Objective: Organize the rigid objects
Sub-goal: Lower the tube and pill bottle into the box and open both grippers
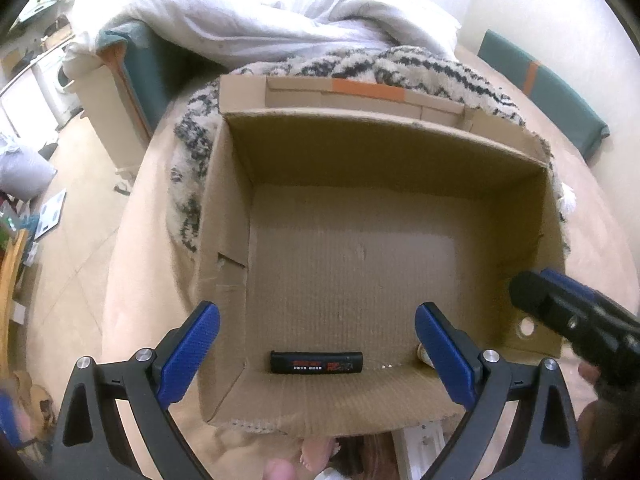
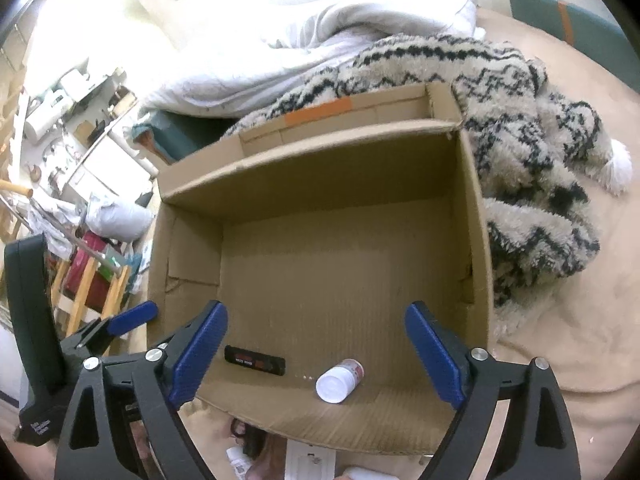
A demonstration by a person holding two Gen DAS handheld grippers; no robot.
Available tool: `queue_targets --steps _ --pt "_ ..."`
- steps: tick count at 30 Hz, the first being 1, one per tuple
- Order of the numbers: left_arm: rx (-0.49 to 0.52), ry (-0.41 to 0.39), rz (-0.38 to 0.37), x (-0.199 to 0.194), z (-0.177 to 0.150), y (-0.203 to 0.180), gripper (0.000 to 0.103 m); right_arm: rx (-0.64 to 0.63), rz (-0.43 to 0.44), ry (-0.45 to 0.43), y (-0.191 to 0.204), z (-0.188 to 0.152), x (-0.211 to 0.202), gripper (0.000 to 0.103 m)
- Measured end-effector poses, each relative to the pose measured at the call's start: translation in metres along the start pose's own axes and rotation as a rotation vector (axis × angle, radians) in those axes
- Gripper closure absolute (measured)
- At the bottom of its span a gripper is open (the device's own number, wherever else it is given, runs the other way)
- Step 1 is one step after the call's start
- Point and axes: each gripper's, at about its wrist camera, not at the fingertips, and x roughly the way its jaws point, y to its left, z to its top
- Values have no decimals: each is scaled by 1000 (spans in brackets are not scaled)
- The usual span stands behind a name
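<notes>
- While both grippers hang above it, the cardboard box (image 1: pixel 360 248) fills my view: open-topped, sitting on a beige cover with a shaggy patterned blanket (image 2: pixel 532 184) pressed against its far and right walls. I judge the main risk to be here: the box is light and sits on soft bedding, so if I clip the near wall on the way down it could tip or slide, and whatever lies against that wall would shift.
- Left gripper (image 1: pixel 318 354): jaws spread wide, nothing between them. It hovers over the box's near-left corner, its left finger outside the left wall. A straight descent from here would land that finger on the rim.
- Right gripper (image 2: pixel 316 352): also spread wide and empty, over the near edge of the box, both fingers inside the walls.
- Black stick-shaped device (image 1: pixel 317 363) with red print: flat on the box floor, against the near wall, below and between the left gripper's fingers. It lies low and flush, so I expect a shallow grasp to skid off it.
- White-capped bottle (image 2: pixel 340 380): on its side on the floor, cap toward me, below the right gripper and slightly right of centre between its fingers, near the device but apart. Being round, it could roll if one finger touches first.
- Tiny white specks lie between the two; I cannot tell what they are.
</notes>
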Motion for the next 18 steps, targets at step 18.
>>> queue_targets --steps 18 --pt "-81 -56 27 -54 -31 33 5 -45 -73 -79 -1 -18 -50 0"
